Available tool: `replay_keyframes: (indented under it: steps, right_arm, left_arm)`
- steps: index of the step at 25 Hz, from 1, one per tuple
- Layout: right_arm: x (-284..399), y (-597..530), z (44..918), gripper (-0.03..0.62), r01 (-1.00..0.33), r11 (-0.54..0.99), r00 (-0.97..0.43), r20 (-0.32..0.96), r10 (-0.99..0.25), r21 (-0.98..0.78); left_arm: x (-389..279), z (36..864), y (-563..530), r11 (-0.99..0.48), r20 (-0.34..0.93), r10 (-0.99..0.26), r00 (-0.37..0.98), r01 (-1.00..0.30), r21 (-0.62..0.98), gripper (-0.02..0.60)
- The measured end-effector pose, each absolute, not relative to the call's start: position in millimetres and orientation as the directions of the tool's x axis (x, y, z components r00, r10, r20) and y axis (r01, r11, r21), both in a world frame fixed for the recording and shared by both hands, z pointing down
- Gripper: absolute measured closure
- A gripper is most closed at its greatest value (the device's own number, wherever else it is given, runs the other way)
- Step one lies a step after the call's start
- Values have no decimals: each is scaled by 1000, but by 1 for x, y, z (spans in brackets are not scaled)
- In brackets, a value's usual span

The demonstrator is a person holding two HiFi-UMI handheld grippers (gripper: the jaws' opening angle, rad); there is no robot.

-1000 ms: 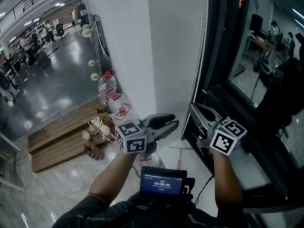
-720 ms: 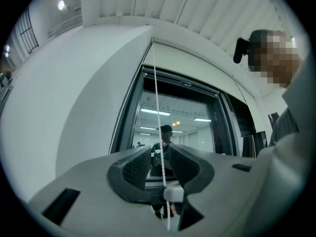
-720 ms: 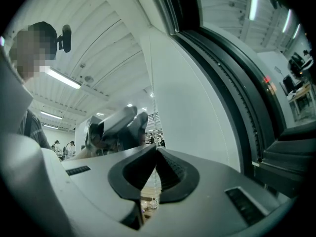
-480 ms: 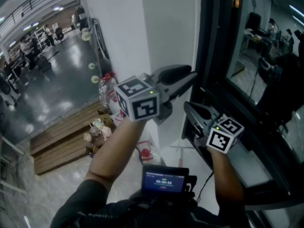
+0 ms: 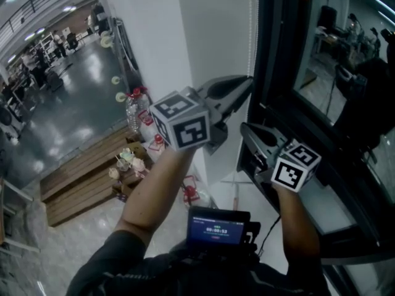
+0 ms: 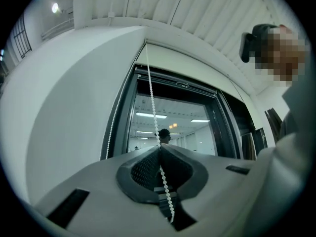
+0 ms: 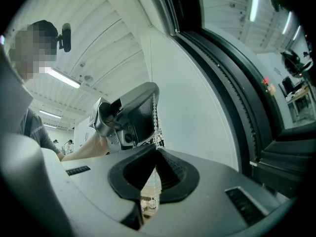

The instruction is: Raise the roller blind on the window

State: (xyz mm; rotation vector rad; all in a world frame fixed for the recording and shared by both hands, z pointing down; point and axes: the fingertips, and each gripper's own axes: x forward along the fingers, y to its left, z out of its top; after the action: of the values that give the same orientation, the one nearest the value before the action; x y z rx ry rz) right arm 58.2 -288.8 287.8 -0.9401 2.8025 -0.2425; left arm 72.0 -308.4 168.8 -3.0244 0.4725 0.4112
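Bead chain (image 5: 250, 36) of the roller blind hung along the edge of the white wall (image 5: 210, 29), with the dark-framed window (image 5: 321, 79) at its 3 o'clock. The left tongs (image 5: 242, 86) were closed on it. In the left gripper view the beads ran from between the shut pads toward 12 o'clock, up to the top corner of the window frame. The right tongs (image 5: 248, 129) sat just beneath, at 6 o'clock from the left pair, and were also clamped shut on the same chain. The right gripper view showed the beads passing through the closed tips and on up to the left tongs. The blind's fabric could not be made out. A small screen (image 5: 217, 230) sat at 6 o'clock in the head view, and a wooden pallet (image 5: 80, 171) lay on the floor toward 8 o'clock.
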Motion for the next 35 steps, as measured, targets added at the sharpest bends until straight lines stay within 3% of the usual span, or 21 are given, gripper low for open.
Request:
replay_keyframes:
  steps: [19, 35]
  right_arm:
    - [58, -292, 375, 592, -606, 730, -777, 43, -628, -316]
    - [53, -290, 392, 592, -623, 717, -769, 75, -635, -313]
  left_arm:
    - [69, 258, -307, -935, -181, -353, 918, -354, 28, 577]
    - [62, 272, -302, -925, -198, -377, 905, -378, 34, 577]
